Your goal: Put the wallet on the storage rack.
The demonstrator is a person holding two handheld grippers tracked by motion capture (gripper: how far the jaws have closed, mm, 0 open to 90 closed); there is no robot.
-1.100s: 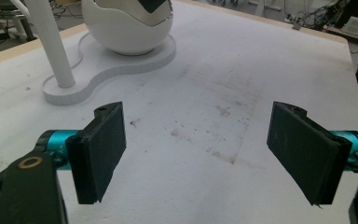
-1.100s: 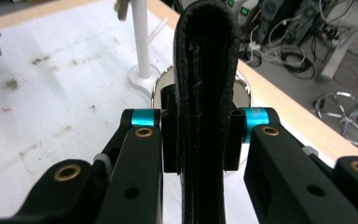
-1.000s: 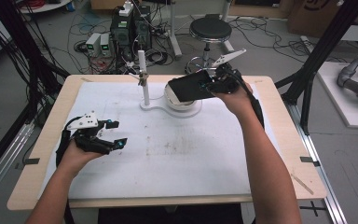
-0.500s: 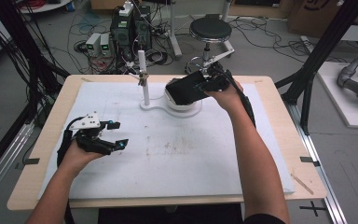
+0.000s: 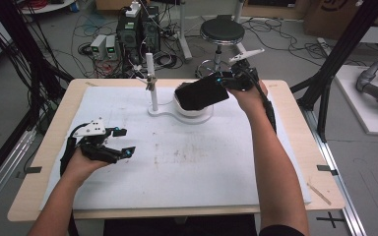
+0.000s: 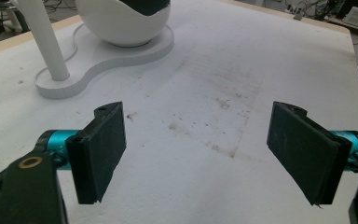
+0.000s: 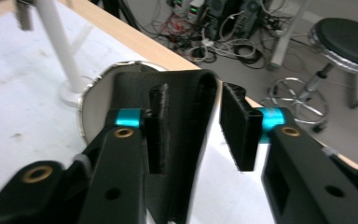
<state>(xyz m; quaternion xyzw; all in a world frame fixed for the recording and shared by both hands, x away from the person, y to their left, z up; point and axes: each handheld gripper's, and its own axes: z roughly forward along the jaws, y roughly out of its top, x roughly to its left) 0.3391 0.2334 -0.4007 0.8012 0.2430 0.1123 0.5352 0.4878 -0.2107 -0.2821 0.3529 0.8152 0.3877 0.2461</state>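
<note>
Over at the far edge of the tabletop [image 5: 295,147], right of its middle, the right gripper [image 5: 221,81] hung above the white bowl [image 5: 189,109], the person's right forearm stretched long across the right half of the white mat and the wrist turned so the tool lay nearly level, pointing toward the left edge. From the right gripper view, a black fabric pouch [image 7: 186,130] sat between its jaws: one pad [image 7: 156,130] lay against the pouch's folded wall while the other pad [image 7: 240,130] stood just off it with a sliver of daylight showing, and those jaws had just been opening, so the hold looked slack rather than clamped. The pouch drooped over the bowl, which stood on a flat white base [image 5: 162,112] beside an upright white post [image 5: 151,81]. Down near the left edge, the left gripper [image 5: 120,142] rested low over the mat in a hand that came in from the near edge, forearm angled inward, its grey plate on top. The left gripper view showed its two pads spread wide with nothing but stained mat between them, the bowl and post well beyond. No label or writing could be read on pouch, bowl or tools.
</note>
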